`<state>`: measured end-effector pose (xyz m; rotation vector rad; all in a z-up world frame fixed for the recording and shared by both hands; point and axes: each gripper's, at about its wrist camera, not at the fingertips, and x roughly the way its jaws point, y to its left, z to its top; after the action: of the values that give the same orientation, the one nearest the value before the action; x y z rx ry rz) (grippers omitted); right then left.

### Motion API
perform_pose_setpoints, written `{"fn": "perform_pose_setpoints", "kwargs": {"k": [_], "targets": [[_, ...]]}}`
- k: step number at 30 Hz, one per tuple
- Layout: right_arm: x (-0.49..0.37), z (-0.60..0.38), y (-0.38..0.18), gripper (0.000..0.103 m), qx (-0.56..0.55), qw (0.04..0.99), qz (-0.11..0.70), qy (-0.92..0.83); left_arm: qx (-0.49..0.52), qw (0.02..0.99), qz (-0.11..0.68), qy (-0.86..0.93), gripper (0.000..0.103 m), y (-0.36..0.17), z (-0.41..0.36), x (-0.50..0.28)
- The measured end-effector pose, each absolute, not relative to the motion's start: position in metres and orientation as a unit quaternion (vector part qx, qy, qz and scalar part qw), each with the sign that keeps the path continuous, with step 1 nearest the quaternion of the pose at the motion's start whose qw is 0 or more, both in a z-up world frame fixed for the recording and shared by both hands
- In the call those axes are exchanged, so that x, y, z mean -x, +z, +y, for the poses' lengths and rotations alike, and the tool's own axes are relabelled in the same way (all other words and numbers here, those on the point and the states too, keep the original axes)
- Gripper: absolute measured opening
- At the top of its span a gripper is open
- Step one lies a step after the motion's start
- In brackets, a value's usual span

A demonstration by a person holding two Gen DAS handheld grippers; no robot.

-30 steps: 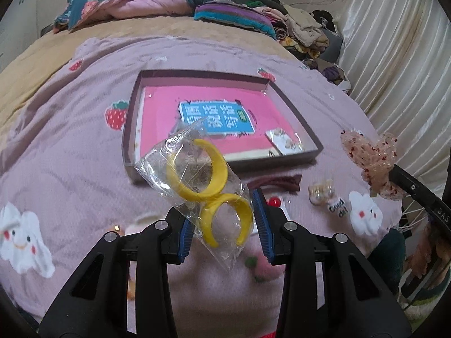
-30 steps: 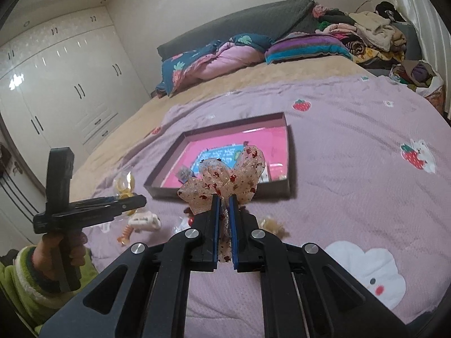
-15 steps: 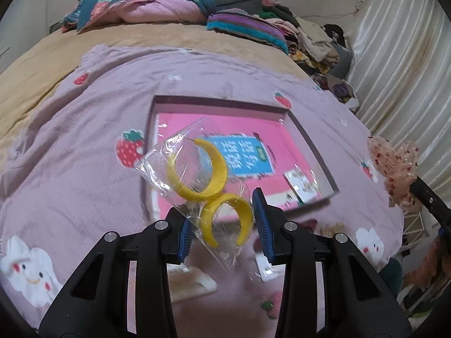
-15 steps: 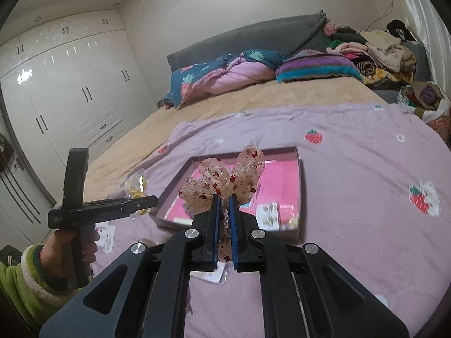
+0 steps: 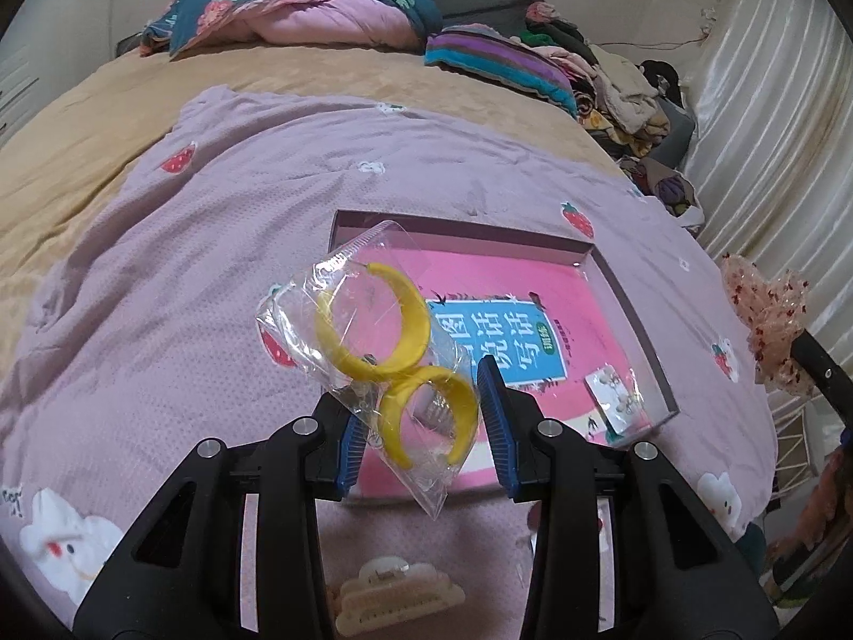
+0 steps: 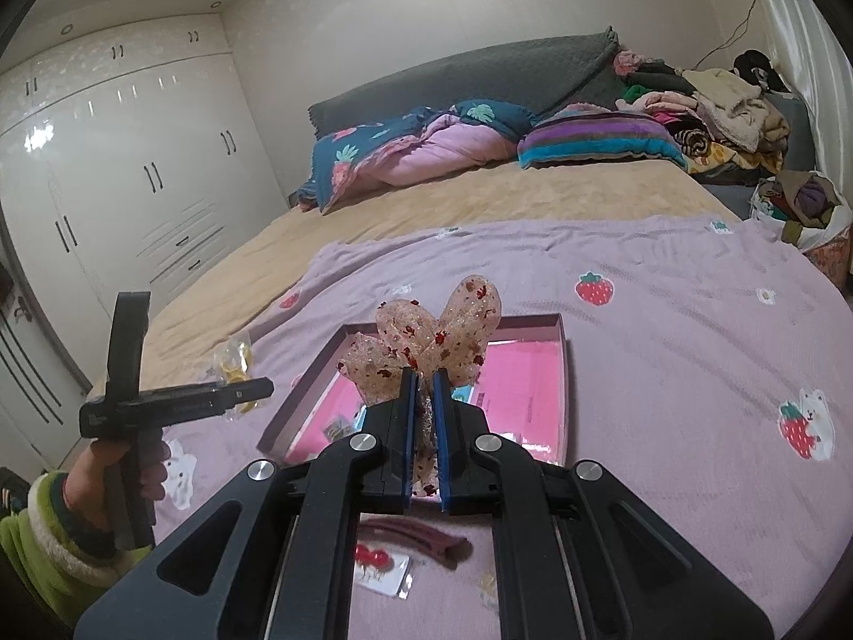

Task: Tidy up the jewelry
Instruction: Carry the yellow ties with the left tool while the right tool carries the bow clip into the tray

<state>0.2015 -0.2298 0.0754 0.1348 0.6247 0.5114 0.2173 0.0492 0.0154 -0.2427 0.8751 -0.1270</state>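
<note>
My left gripper [image 5: 421, 400] is shut on a clear plastic bag with two yellow hoop earrings [image 5: 373, 325], held in the air above the near left corner of the shallow box tray [image 5: 629, 288]. A pink book lies in the tray. My right gripper [image 6: 425, 378] is shut on a sheer pink bow with red flecks [image 6: 448, 330], over the tray's near edge [image 6: 565, 373]. The right wrist view shows the left gripper [image 6: 176, 405] at the left with the earring bag [image 6: 234, 368]. The bow [image 5: 767, 314] appears at the right edge of the left wrist view.
The tray holds a small earring packet [image 5: 613, 400]. On the lilac blanket nearer me lie a cream claw clip [image 5: 394, 597], a dark red hair clip [image 6: 421, 538] and a cherry card [image 6: 378, 565]. Quilts and clothes pile at the headboard; wardrobe left, curtain right.
Both grippers have moved forward and a little up, from the near blanket edge to over the tray. Each keeps its hold on its item.
</note>
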Motion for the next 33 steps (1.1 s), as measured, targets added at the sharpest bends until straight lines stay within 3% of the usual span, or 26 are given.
{"fn": "perform_pose_setpoints", "kwargs": {"k": [16, 33], "targets": [[-0.243, -0.221, 0.032, 0.006, -0.067, 0.907, 0.356, 0.216, 0.098, 0.876, 0.467, -0.066, 0.031, -0.029, 0.031, -0.249], [-0.264, -0.208, -0.019, 0.007, -0.050, 0.891, 0.411, 0.188, 0.097, 0.875, 0.469, -0.070, 0.031, -0.040, 0.030, -0.251]]}}
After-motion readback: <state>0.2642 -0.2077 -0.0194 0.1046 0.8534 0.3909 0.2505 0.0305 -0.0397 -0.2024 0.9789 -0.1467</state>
